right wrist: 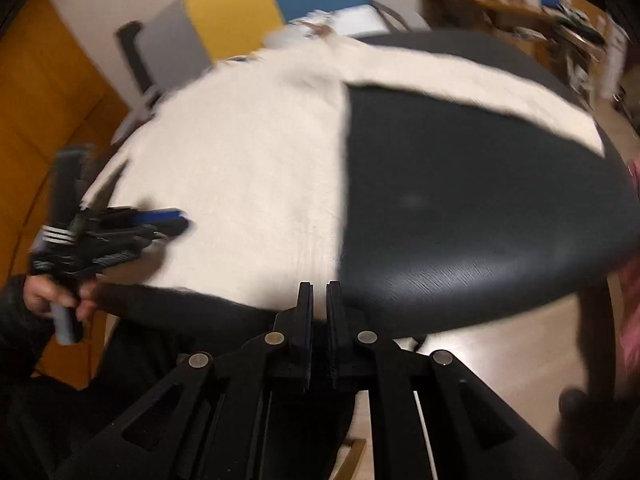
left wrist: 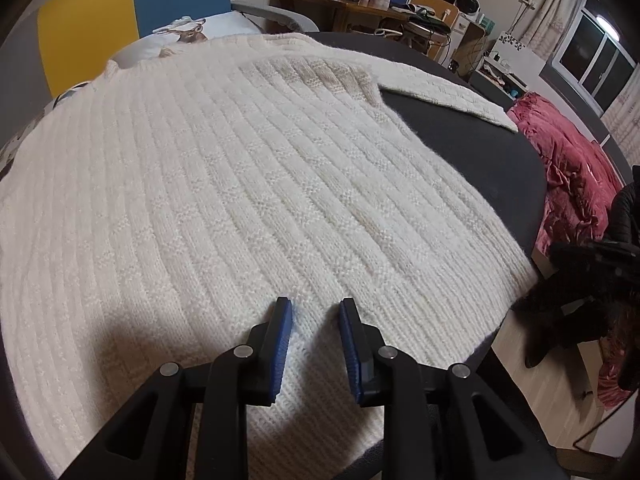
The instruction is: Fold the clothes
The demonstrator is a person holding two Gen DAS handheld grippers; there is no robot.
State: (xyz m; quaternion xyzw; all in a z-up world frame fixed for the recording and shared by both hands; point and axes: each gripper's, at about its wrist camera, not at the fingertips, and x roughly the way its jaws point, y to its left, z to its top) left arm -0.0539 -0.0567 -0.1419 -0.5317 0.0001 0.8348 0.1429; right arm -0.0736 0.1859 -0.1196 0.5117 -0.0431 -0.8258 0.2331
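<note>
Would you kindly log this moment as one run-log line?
stage: fold not begun | sweater: flat on table | left gripper: open over hem | right gripper: shut, empty, at hem corner

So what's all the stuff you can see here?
sweater: one, cream knit, spread flat on the table
table: one, black, round, under the sweater
blanket: one, pink-red, crumpled past the table's far right edge
desk: one, brown wood, cluttered, by the back wall
panels: two, yellow and blue, back left wall
window: one, dark, far right
left gripper: one, black with blue pads, open over the sweater's hem
right gripper: one, black, shut, empty, at the table's near edge
hand: one, holding the left gripper
</note>
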